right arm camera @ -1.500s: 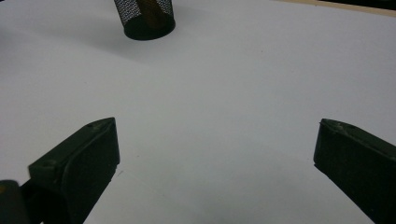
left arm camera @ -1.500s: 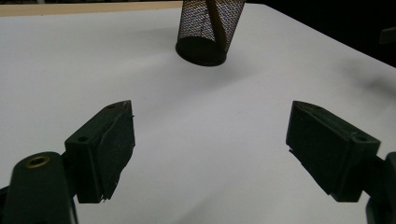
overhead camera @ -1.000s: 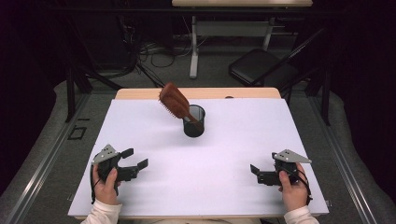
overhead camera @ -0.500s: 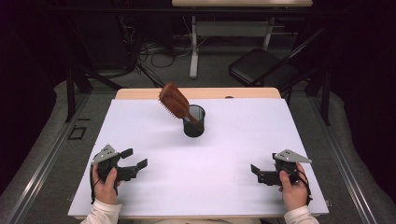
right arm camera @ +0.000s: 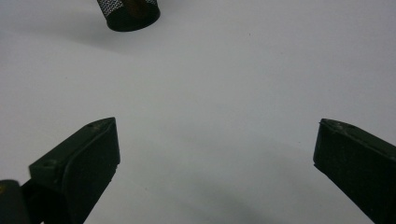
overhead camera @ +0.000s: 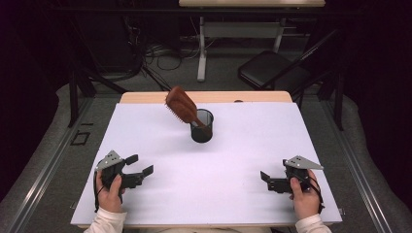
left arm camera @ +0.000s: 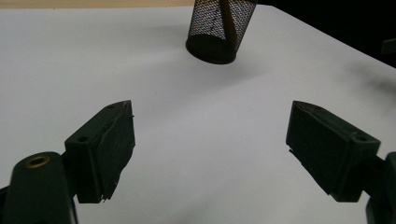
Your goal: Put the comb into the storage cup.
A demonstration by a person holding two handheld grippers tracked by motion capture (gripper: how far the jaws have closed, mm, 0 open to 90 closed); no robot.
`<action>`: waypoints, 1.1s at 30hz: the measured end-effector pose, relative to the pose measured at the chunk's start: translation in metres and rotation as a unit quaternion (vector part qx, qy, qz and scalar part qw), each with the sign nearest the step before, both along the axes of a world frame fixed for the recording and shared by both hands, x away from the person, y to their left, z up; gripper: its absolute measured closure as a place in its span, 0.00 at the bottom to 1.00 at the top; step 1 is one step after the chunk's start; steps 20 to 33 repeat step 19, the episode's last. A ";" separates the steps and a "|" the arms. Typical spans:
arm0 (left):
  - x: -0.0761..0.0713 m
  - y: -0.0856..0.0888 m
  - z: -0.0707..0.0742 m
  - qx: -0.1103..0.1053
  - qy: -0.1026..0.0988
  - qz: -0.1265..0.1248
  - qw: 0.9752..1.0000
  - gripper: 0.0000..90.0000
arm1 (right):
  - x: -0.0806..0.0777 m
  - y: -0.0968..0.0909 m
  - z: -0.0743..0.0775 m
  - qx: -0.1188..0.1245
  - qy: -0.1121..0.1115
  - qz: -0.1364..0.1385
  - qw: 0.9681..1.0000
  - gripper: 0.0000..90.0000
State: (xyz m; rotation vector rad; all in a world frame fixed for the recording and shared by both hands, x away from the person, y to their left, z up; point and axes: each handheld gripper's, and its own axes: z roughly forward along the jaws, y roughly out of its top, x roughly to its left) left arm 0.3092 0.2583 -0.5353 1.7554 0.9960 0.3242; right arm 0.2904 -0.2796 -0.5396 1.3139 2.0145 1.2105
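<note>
A: Where does the hairbrush sit?

B: Handle down in the black mesh cup, near the far middle of the white table. The bristled head sticks out above the rim and leans toward the far left, so I judge that the cup's wall props it up.

A: And the grippers?

B: Both rest at the near edge, well apart from the cup. The left gripper has its jaws spread wide with nothing between them; the right gripper likewise, gaping and empty. The two point inward, toward the cup, probably a ready stance.

A: Any change from the earlier frame?

B: None that I can see. Brush, cup and both hands lie just as they did.
</note>
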 end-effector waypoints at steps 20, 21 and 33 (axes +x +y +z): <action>-0.001 0.001 0.001 0.002 -0.005 0.003 1.000 0.18 | 0.000 0.001 0.000 -0.001 0.002 0.003 1.000 0.00; -0.001 0.001 0.001 0.002 -0.005 0.003 1.000 0.18 | 0.000 0.001 0.000 -0.001 0.002 0.003 1.000 0.00; -0.001 0.001 0.001 0.002 -0.005 0.003 1.000 0.18 | 0.000 0.001 0.000 -0.001 0.002 0.003 1.000 0.00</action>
